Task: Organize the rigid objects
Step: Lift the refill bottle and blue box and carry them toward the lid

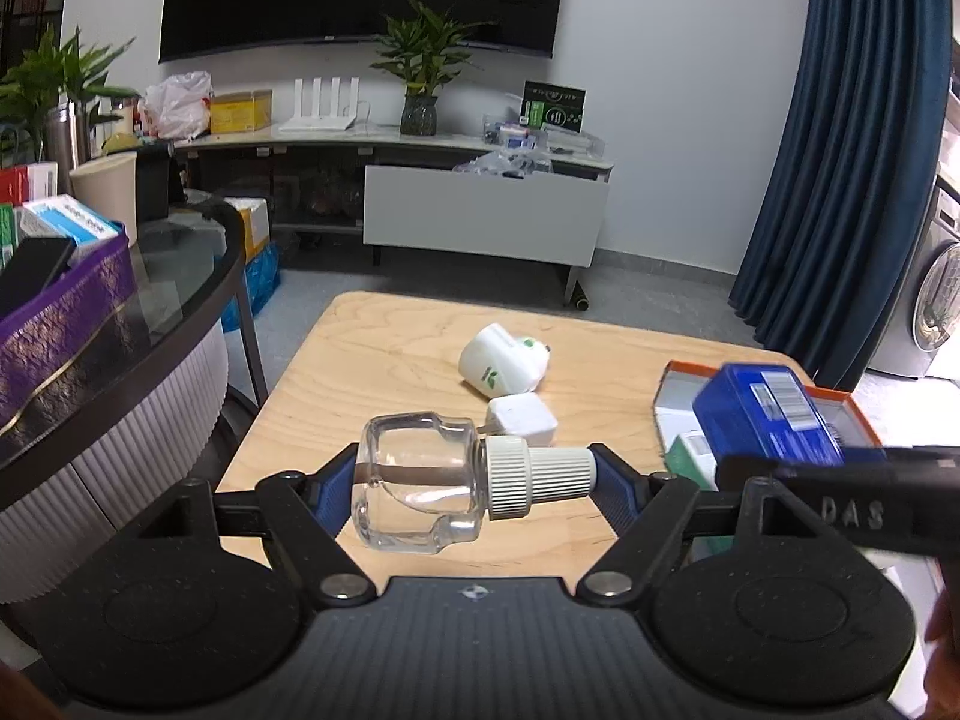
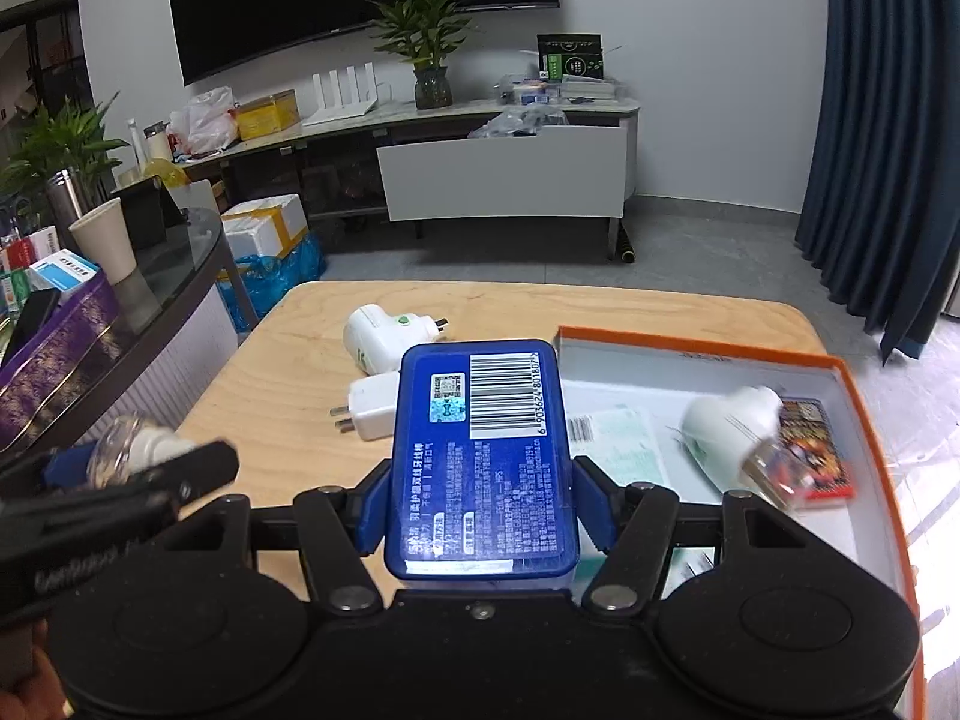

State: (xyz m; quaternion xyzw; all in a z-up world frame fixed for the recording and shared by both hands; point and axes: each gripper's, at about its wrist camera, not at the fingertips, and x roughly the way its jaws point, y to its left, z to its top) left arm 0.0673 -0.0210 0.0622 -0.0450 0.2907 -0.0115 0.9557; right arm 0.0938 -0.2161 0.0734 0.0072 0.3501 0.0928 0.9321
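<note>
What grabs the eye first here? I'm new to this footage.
The blue plastic box with a barcode label, clamped in the right claw beside the orange-rimmed white tray. Then the clear glass bottle with ribbed white cap, held sideways in the left claw above the light wooden table.

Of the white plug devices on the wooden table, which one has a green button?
The larger rounded white plug device, farther from the grippers, has the green button; the small white cube charger beside it is plain.
</note>
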